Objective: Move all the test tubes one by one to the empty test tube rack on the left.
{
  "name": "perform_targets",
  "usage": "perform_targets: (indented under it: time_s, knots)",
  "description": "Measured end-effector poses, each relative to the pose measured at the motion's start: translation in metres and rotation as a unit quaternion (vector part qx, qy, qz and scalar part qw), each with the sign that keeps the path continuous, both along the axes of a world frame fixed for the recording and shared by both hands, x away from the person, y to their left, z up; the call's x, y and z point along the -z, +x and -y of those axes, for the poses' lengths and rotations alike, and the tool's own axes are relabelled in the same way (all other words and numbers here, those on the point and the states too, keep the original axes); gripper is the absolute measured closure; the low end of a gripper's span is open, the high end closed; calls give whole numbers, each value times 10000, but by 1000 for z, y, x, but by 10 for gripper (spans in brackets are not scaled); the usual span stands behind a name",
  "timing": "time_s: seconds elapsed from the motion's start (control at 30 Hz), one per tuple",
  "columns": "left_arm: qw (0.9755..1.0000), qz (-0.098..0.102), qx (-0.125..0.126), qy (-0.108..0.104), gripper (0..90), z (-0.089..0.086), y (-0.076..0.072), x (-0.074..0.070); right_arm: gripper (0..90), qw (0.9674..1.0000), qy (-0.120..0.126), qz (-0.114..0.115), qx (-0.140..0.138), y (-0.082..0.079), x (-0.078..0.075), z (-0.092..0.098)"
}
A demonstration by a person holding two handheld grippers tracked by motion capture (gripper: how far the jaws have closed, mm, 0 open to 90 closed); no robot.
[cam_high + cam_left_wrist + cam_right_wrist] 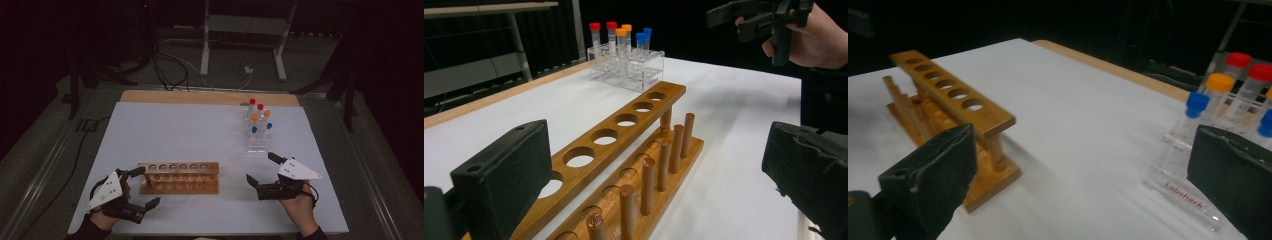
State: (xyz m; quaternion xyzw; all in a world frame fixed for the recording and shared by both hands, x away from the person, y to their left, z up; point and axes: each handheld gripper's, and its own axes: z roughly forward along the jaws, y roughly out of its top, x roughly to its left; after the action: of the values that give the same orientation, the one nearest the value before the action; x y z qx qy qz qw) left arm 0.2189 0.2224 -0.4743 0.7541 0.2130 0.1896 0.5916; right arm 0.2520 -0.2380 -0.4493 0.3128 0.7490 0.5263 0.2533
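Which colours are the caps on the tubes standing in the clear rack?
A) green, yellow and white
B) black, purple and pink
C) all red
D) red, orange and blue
D: the clear rack holds capped tubes with two red, two orange and two blue caps, seen in the left gripper view.

Left claw (pixel 143 187), right claw (pixel 259 167): black two-jaw bodies, white triangular top plates with dark screw holes, black trailing cables; dark sleeves at lower frame.

White table (pixel 200 130) with a bare wooden strip along the far edge. Wooden rack (pixel 178 178) lying on it just beyond the left gripper's fingers (pixel 137 171). Clear tube rack (pixel 258 142) standing just past the right gripper's fingers (pixel 274 158).
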Motion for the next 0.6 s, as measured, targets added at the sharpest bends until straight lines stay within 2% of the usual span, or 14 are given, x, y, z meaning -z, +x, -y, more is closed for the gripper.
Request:
perform_targets:
  time_s: [0.2, 0.37, 0.6]
  knots:
    - [10000, -1, -10, -22, 5, -1, 0, 0, 0, 9999, 96, -64, 88, 9, -5, 1]
    - [10000, -9, 15, -36, 6, -1, 0, -1, 0, 9997, 76, -138, 169, 19, -5, 1]
    - [10000, -9, 9, -62, 6, -1, 0, -1, 0, 9995, 97, -92, 286, 34, -9, 2]
